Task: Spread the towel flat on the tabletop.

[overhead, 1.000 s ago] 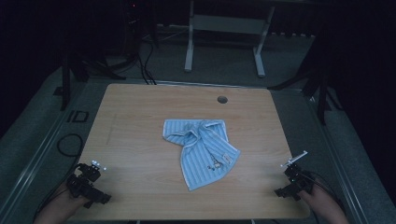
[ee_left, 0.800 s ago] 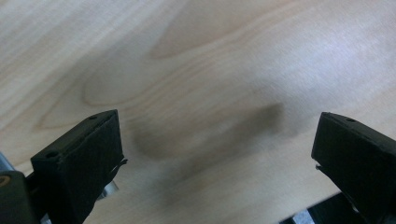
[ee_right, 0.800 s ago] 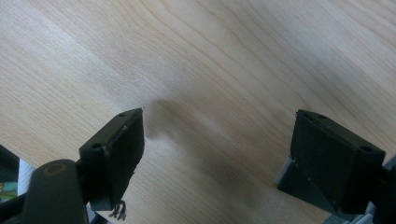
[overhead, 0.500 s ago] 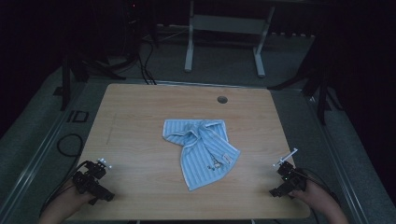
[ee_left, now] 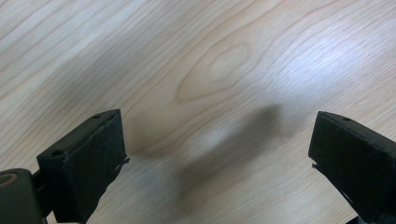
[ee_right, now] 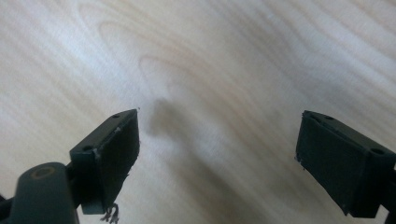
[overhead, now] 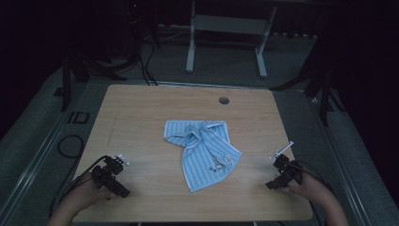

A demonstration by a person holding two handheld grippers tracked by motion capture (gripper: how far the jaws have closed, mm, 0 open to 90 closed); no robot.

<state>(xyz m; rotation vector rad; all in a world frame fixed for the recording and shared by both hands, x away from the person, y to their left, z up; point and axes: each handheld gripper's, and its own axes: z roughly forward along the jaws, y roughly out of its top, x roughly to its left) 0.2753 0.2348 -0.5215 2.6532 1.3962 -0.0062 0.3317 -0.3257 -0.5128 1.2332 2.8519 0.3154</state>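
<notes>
The blue striped towel [overhead: 205,151] lay crumpled mid-surface [overhead: 141,113]. The left hand-held gripper [overhead: 111,175] and right hand-held gripper [overhead: 281,170] were held low, well apart from the towel on either side, jaws spread wide.

1. From my feed the light wood desk [overhead: 141,117] has a small round cable hole [overhead: 224,100] near its far edge.
2. There's a white metal frame [overhead: 226,33] on the floor behind it.
3. Black cables [overhead: 146,66] trail back there too.
</notes>
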